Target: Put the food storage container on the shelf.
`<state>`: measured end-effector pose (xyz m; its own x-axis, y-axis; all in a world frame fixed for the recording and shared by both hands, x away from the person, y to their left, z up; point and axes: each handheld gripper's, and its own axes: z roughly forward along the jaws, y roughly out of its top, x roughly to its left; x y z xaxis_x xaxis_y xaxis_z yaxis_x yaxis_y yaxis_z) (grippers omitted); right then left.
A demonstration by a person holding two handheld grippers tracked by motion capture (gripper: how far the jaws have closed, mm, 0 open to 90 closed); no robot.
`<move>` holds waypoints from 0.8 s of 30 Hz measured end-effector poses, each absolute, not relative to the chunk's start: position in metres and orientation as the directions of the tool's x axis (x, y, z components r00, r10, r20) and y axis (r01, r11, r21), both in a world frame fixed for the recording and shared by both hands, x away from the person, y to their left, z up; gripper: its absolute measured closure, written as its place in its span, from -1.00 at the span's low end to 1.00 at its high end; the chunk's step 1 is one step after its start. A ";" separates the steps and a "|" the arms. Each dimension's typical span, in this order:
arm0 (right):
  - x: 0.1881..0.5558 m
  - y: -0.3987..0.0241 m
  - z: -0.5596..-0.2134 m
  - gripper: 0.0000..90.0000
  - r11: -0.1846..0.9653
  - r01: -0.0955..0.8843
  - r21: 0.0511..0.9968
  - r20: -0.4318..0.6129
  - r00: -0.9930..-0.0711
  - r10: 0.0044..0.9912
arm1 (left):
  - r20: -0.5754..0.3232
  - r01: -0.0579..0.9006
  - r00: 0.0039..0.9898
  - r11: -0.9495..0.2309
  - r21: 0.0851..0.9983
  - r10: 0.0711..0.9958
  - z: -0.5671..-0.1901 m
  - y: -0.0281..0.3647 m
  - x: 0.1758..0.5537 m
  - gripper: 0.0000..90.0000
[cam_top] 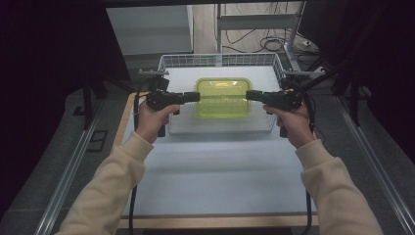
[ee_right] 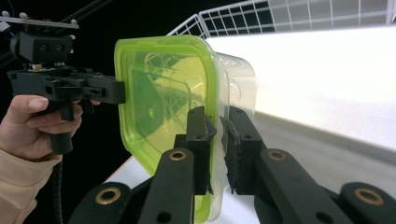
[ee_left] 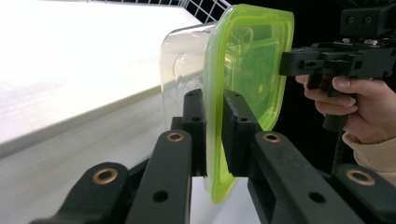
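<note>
A clear plastic container with a yellow-green lid (cam_top: 223, 98) is held between my two grippers, over the white board (cam_top: 181, 125) in the wire basket. My left gripper (cam_top: 197, 96) is shut on the lid's left rim; in the left gripper view its jaws (ee_left: 214, 135) pinch the lid edge (ee_left: 252, 56). On the opposite rim my right gripper (cam_top: 247, 94) is shut, and in its own view the jaws (ee_right: 218, 149) clamp the lid (ee_right: 159, 93). I cannot tell whether the container's base touches the board.
A white wire basket (cam_top: 220, 59) surrounds the board at the table's far side. The white tabletop (cam_top: 215, 171) lies in front, with a wooden front edge (cam_top: 220, 221). Black stands (cam_top: 88, 98) flank the table, and cables (cam_top: 274, 44) lie on the floor behind.
</note>
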<state>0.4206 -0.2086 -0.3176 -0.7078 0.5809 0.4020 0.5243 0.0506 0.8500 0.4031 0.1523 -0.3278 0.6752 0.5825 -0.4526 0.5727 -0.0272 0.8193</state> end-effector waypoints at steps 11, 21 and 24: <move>0.440 -0.199 -0.309 0.78 0.058 0.533 0.844 0.394 -0.690 0.607 | -0.448 0.582 0.652 -0.024 0.813 0.612 -0.320 0.156 0.423 0.80; 0.465 -0.196 -0.302 0.78 0.023 0.548 0.836 0.412 -0.655 0.634 | -0.456 0.596 0.630 -0.016 0.803 0.628 -0.312 0.155 0.446 0.79; 0.469 -0.193 -0.301 0.78 0.027 0.551 0.834 0.412 -0.654 0.635 | -0.465 0.604 0.621 -0.007 0.797 0.631 -0.313 0.157 0.452 0.79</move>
